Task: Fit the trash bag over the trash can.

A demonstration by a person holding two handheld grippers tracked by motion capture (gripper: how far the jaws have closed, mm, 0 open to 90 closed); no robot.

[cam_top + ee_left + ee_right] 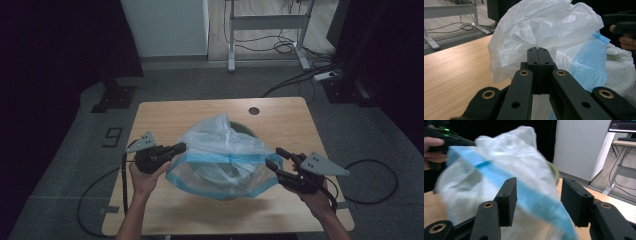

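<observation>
A translucent white plastic bag (pixel 220 145) with a blue rim band (pixel 225 158) sits over a round green container (pixel 246 129) in the middle of the wooden table (pixel 155 115). My left gripper (pixel 179 148) is at the bag's left rim corner. In the left gripper view its jaws (pixel 538 53) are pressed together with the white film (pixel 536 27) pinched at their tips. My right gripper (pixel 275 156) is at the bag's right rim corner. In the right gripper view it (pixel 537 195) stands open, and the blue band (pixel 534 200) runs through the gap without the pads pressing on it.
A round hole (pixel 254 110) is set in the table's far side. Behind the table stand a white desk frame (pixel 267 22) and a black stand base (pixel 114 97). Cables (pixel 300 75) lie on the grey floor, and each gripper's own cable trails off the table's near corners.
</observation>
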